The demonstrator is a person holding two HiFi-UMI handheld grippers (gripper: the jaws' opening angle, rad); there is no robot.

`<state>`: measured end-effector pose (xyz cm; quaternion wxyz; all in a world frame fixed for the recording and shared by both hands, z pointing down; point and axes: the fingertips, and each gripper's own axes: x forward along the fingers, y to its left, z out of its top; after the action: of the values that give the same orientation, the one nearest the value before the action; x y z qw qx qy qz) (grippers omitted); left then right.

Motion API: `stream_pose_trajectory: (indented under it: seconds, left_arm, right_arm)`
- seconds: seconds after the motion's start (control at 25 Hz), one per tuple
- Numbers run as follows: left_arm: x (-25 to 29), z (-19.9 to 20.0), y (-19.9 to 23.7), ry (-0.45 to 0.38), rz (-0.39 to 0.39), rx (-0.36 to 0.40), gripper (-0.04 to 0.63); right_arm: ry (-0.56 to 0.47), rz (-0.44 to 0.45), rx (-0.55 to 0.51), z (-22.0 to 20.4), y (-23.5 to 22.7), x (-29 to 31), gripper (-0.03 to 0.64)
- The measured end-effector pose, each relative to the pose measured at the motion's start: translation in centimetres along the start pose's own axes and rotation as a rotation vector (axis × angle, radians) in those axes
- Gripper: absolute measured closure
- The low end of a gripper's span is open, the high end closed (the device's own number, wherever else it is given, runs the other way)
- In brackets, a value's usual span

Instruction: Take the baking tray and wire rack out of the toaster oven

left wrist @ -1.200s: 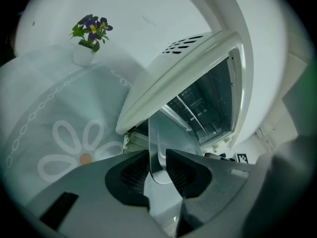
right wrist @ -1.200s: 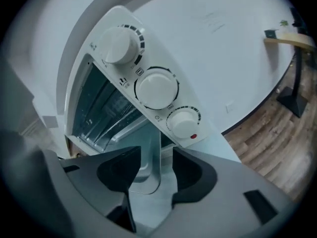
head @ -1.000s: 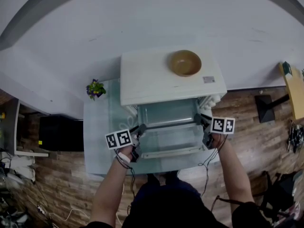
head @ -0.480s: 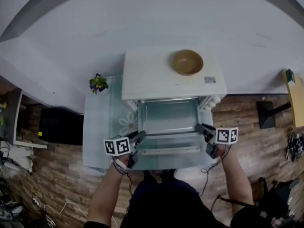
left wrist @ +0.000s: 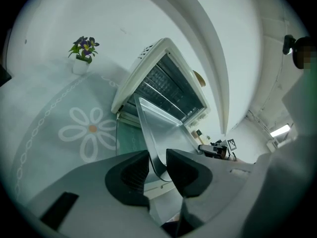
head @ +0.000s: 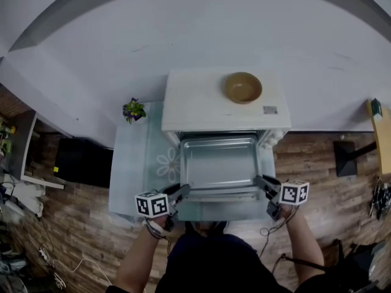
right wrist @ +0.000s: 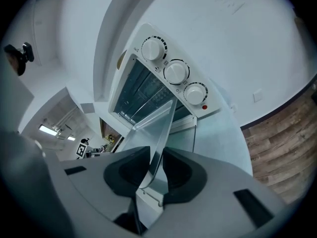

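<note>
Peering inside, only gripper views show wire rack [left wrist: 166, 87].

**A home-style corner in a wired-up workroom**

A white toaster oven [head: 208, 102] with three control knobs [right wrist: 176, 72] stands on a small glass-topped table [head: 131, 176] printed with a daisy. The table is pushed against a plain white wall [head: 183, 29]. A wooden bowl [head: 242, 87] sits on the oven's roof, and a potted plant with purple flowers [head: 134, 110] stands at nine o'clock from the oven. These are household touches, as is the wood-plank floor [head: 324, 188].

Other things suggest a studio or test room. A low black cabinet [head: 82, 162] sits at nine o'clock from the table. Loose cables [head: 64, 267] trail over the floor at seven o'clock. At three o'clock a stand's flat black base [head: 344, 159] rests near a wooden bench edge [head: 383, 136].
</note>
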<state>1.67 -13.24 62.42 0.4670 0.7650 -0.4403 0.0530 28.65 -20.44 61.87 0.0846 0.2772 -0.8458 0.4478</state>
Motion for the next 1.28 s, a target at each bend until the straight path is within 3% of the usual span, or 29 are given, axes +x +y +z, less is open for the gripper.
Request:
stream_pose_trajectory:
  seconds: [0.24,0.68,1.28]
  left_arm:
    - [-2.1,-1.2,-0.9,-0.017,0.007,0.005,0.486]
    - [-7.1,-1.4,1.5,-0.063,0.045,-0.009,0.486]
    - [-18.1,-0.8,11.1,-0.075,0.063,-0.025,0.486]
  right_arm:
    - [-0.008,0.048,-0.01,-0.6,2.3,-1.1,0.531]
    - [0.024,0.086,-0.024,-1.9,6.2,2.3,0.531]
    - [0.079,0.057,0.015,-8.2,14.8,12.3,0.531]
